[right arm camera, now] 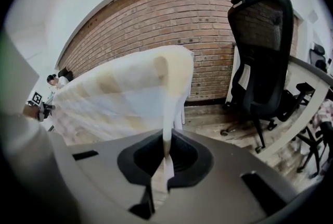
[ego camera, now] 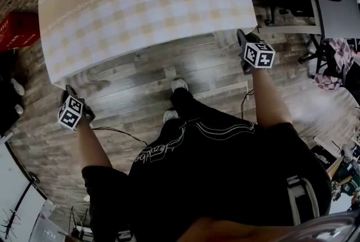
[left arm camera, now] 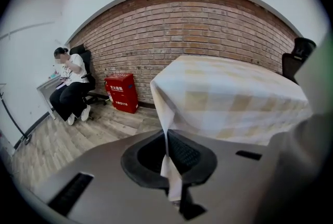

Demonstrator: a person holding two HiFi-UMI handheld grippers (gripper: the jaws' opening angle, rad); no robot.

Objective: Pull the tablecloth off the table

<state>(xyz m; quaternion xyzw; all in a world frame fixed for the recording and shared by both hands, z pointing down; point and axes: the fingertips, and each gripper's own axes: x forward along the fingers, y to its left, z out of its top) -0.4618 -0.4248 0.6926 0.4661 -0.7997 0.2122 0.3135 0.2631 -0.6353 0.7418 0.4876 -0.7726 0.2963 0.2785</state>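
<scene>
Since tablecloth looked soft, light and floppy, corners were best hold — left gripper at lower left pinched one, right gripper at upper right pinched other, jaws closed.

Brick wall, wood-plank floor, black office chair, red cabinet

One tablecloth, far centre. Two grippers: the left gripper at the cloth's near left corner, the right gripper at its near right corner. Two people: the holder of the grippers, nearest, and a seated person far left. Two black chairs: one right of the cloth, one under the seated person. One red box far left. Two white shoes, near centre.
</scene>
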